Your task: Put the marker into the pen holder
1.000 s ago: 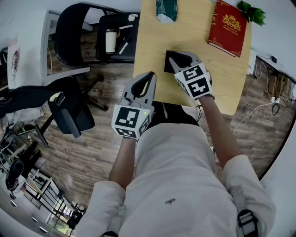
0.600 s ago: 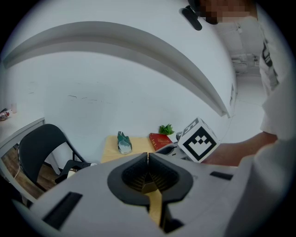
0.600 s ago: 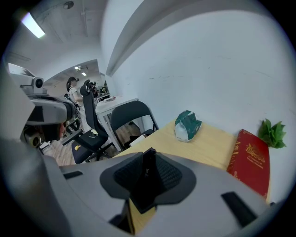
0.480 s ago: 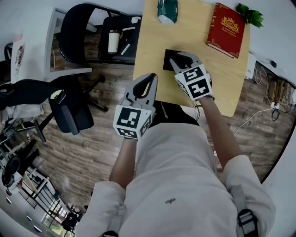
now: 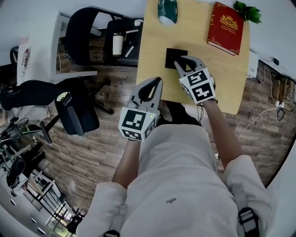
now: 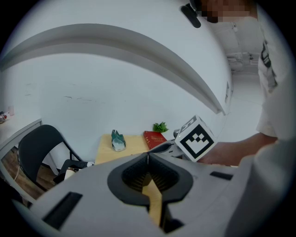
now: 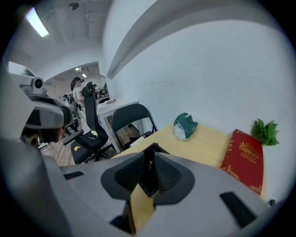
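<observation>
The black square pen holder (image 5: pixel 171 53) stands on the wooden table (image 5: pixel 199 28) near its front edge. My right gripper (image 5: pixel 177 59) hangs right at the holder's near side, jaws shut with nothing between them. In the right gripper view the holder (image 7: pixel 149 181) shows dark just behind the closed right gripper (image 7: pixel 149 152). My left gripper (image 5: pixel 157 79) is held off the table's front left corner, over the floor, also shut and empty; the left gripper view shows the left gripper (image 6: pixel 148 156) closed. No marker is visible in any view.
A red book (image 5: pixel 225 28) lies at the table's back right, with a green plant (image 5: pixel 247 10) behind it. A green crumpled bag (image 5: pixel 167 10) sits at the back. A black folding chair (image 5: pixel 88 34) holding a white cup (image 5: pixel 117 44) and an office chair (image 5: pixel 74 111) stand left.
Both grippers have edged slightly forward and right with the person. Their jaws stay shut, and the right one remains at the pen holder.
</observation>
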The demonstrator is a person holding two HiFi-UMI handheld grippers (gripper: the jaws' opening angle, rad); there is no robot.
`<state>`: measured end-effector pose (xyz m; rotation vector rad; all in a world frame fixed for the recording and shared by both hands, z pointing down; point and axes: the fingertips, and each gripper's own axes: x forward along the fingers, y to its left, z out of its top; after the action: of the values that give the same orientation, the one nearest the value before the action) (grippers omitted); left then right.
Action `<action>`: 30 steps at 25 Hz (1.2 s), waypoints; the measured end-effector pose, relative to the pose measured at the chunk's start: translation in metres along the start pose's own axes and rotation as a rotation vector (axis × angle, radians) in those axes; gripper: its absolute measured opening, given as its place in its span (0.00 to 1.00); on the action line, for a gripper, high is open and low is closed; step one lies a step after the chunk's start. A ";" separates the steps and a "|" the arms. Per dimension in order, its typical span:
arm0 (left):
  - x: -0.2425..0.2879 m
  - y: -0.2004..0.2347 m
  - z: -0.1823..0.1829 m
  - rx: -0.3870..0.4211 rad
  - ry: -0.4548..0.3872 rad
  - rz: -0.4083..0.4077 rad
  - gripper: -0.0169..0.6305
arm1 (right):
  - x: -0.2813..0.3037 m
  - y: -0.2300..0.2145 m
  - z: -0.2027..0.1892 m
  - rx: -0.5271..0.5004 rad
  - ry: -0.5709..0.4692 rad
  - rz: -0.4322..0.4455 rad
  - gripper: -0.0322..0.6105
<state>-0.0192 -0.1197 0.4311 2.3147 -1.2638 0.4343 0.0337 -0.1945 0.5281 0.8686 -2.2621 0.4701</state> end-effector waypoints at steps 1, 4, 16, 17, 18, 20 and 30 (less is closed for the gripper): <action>-0.001 -0.001 -0.001 0.002 0.003 -0.007 0.04 | -0.001 0.001 -0.001 0.003 -0.001 -0.007 0.16; -0.005 -0.004 -0.004 0.011 0.011 -0.036 0.04 | -0.008 0.007 -0.004 0.018 -0.001 -0.028 0.14; -0.042 -0.003 -0.001 0.090 -0.010 -0.168 0.04 | -0.055 0.050 0.005 0.027 -0.036 -0.160 0.09; -0.046 -0.004 -0.002 0.097 -0.011 -0.180 0.04 | -0.061 0.055 0.004 0.024 -0.037 -0.173 0.09; -0.050 -0.006 -0.002 0.104 -0.013 -0.192 0.04 | -0.066 0.061 0.004 0.021 -0.039 -0.184 0.09; -0.060 -0.009 -0.005 0.118 -0.017 -0.216 0.04 | -0.075 0.073 0.004 0.017 -0.045 -0.208 0.09; -0.104 -0.021 -0.014 0.161 -0.045 -0.306 0.04 | -0.118 0.129 0.005 0.030 -0.101 -0.300 0.05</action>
<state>-0.0575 -0.0295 0.3874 2.6115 -0.8991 0.3916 0.0084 -0.0509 0.4312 1.2477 -2.1681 0.3292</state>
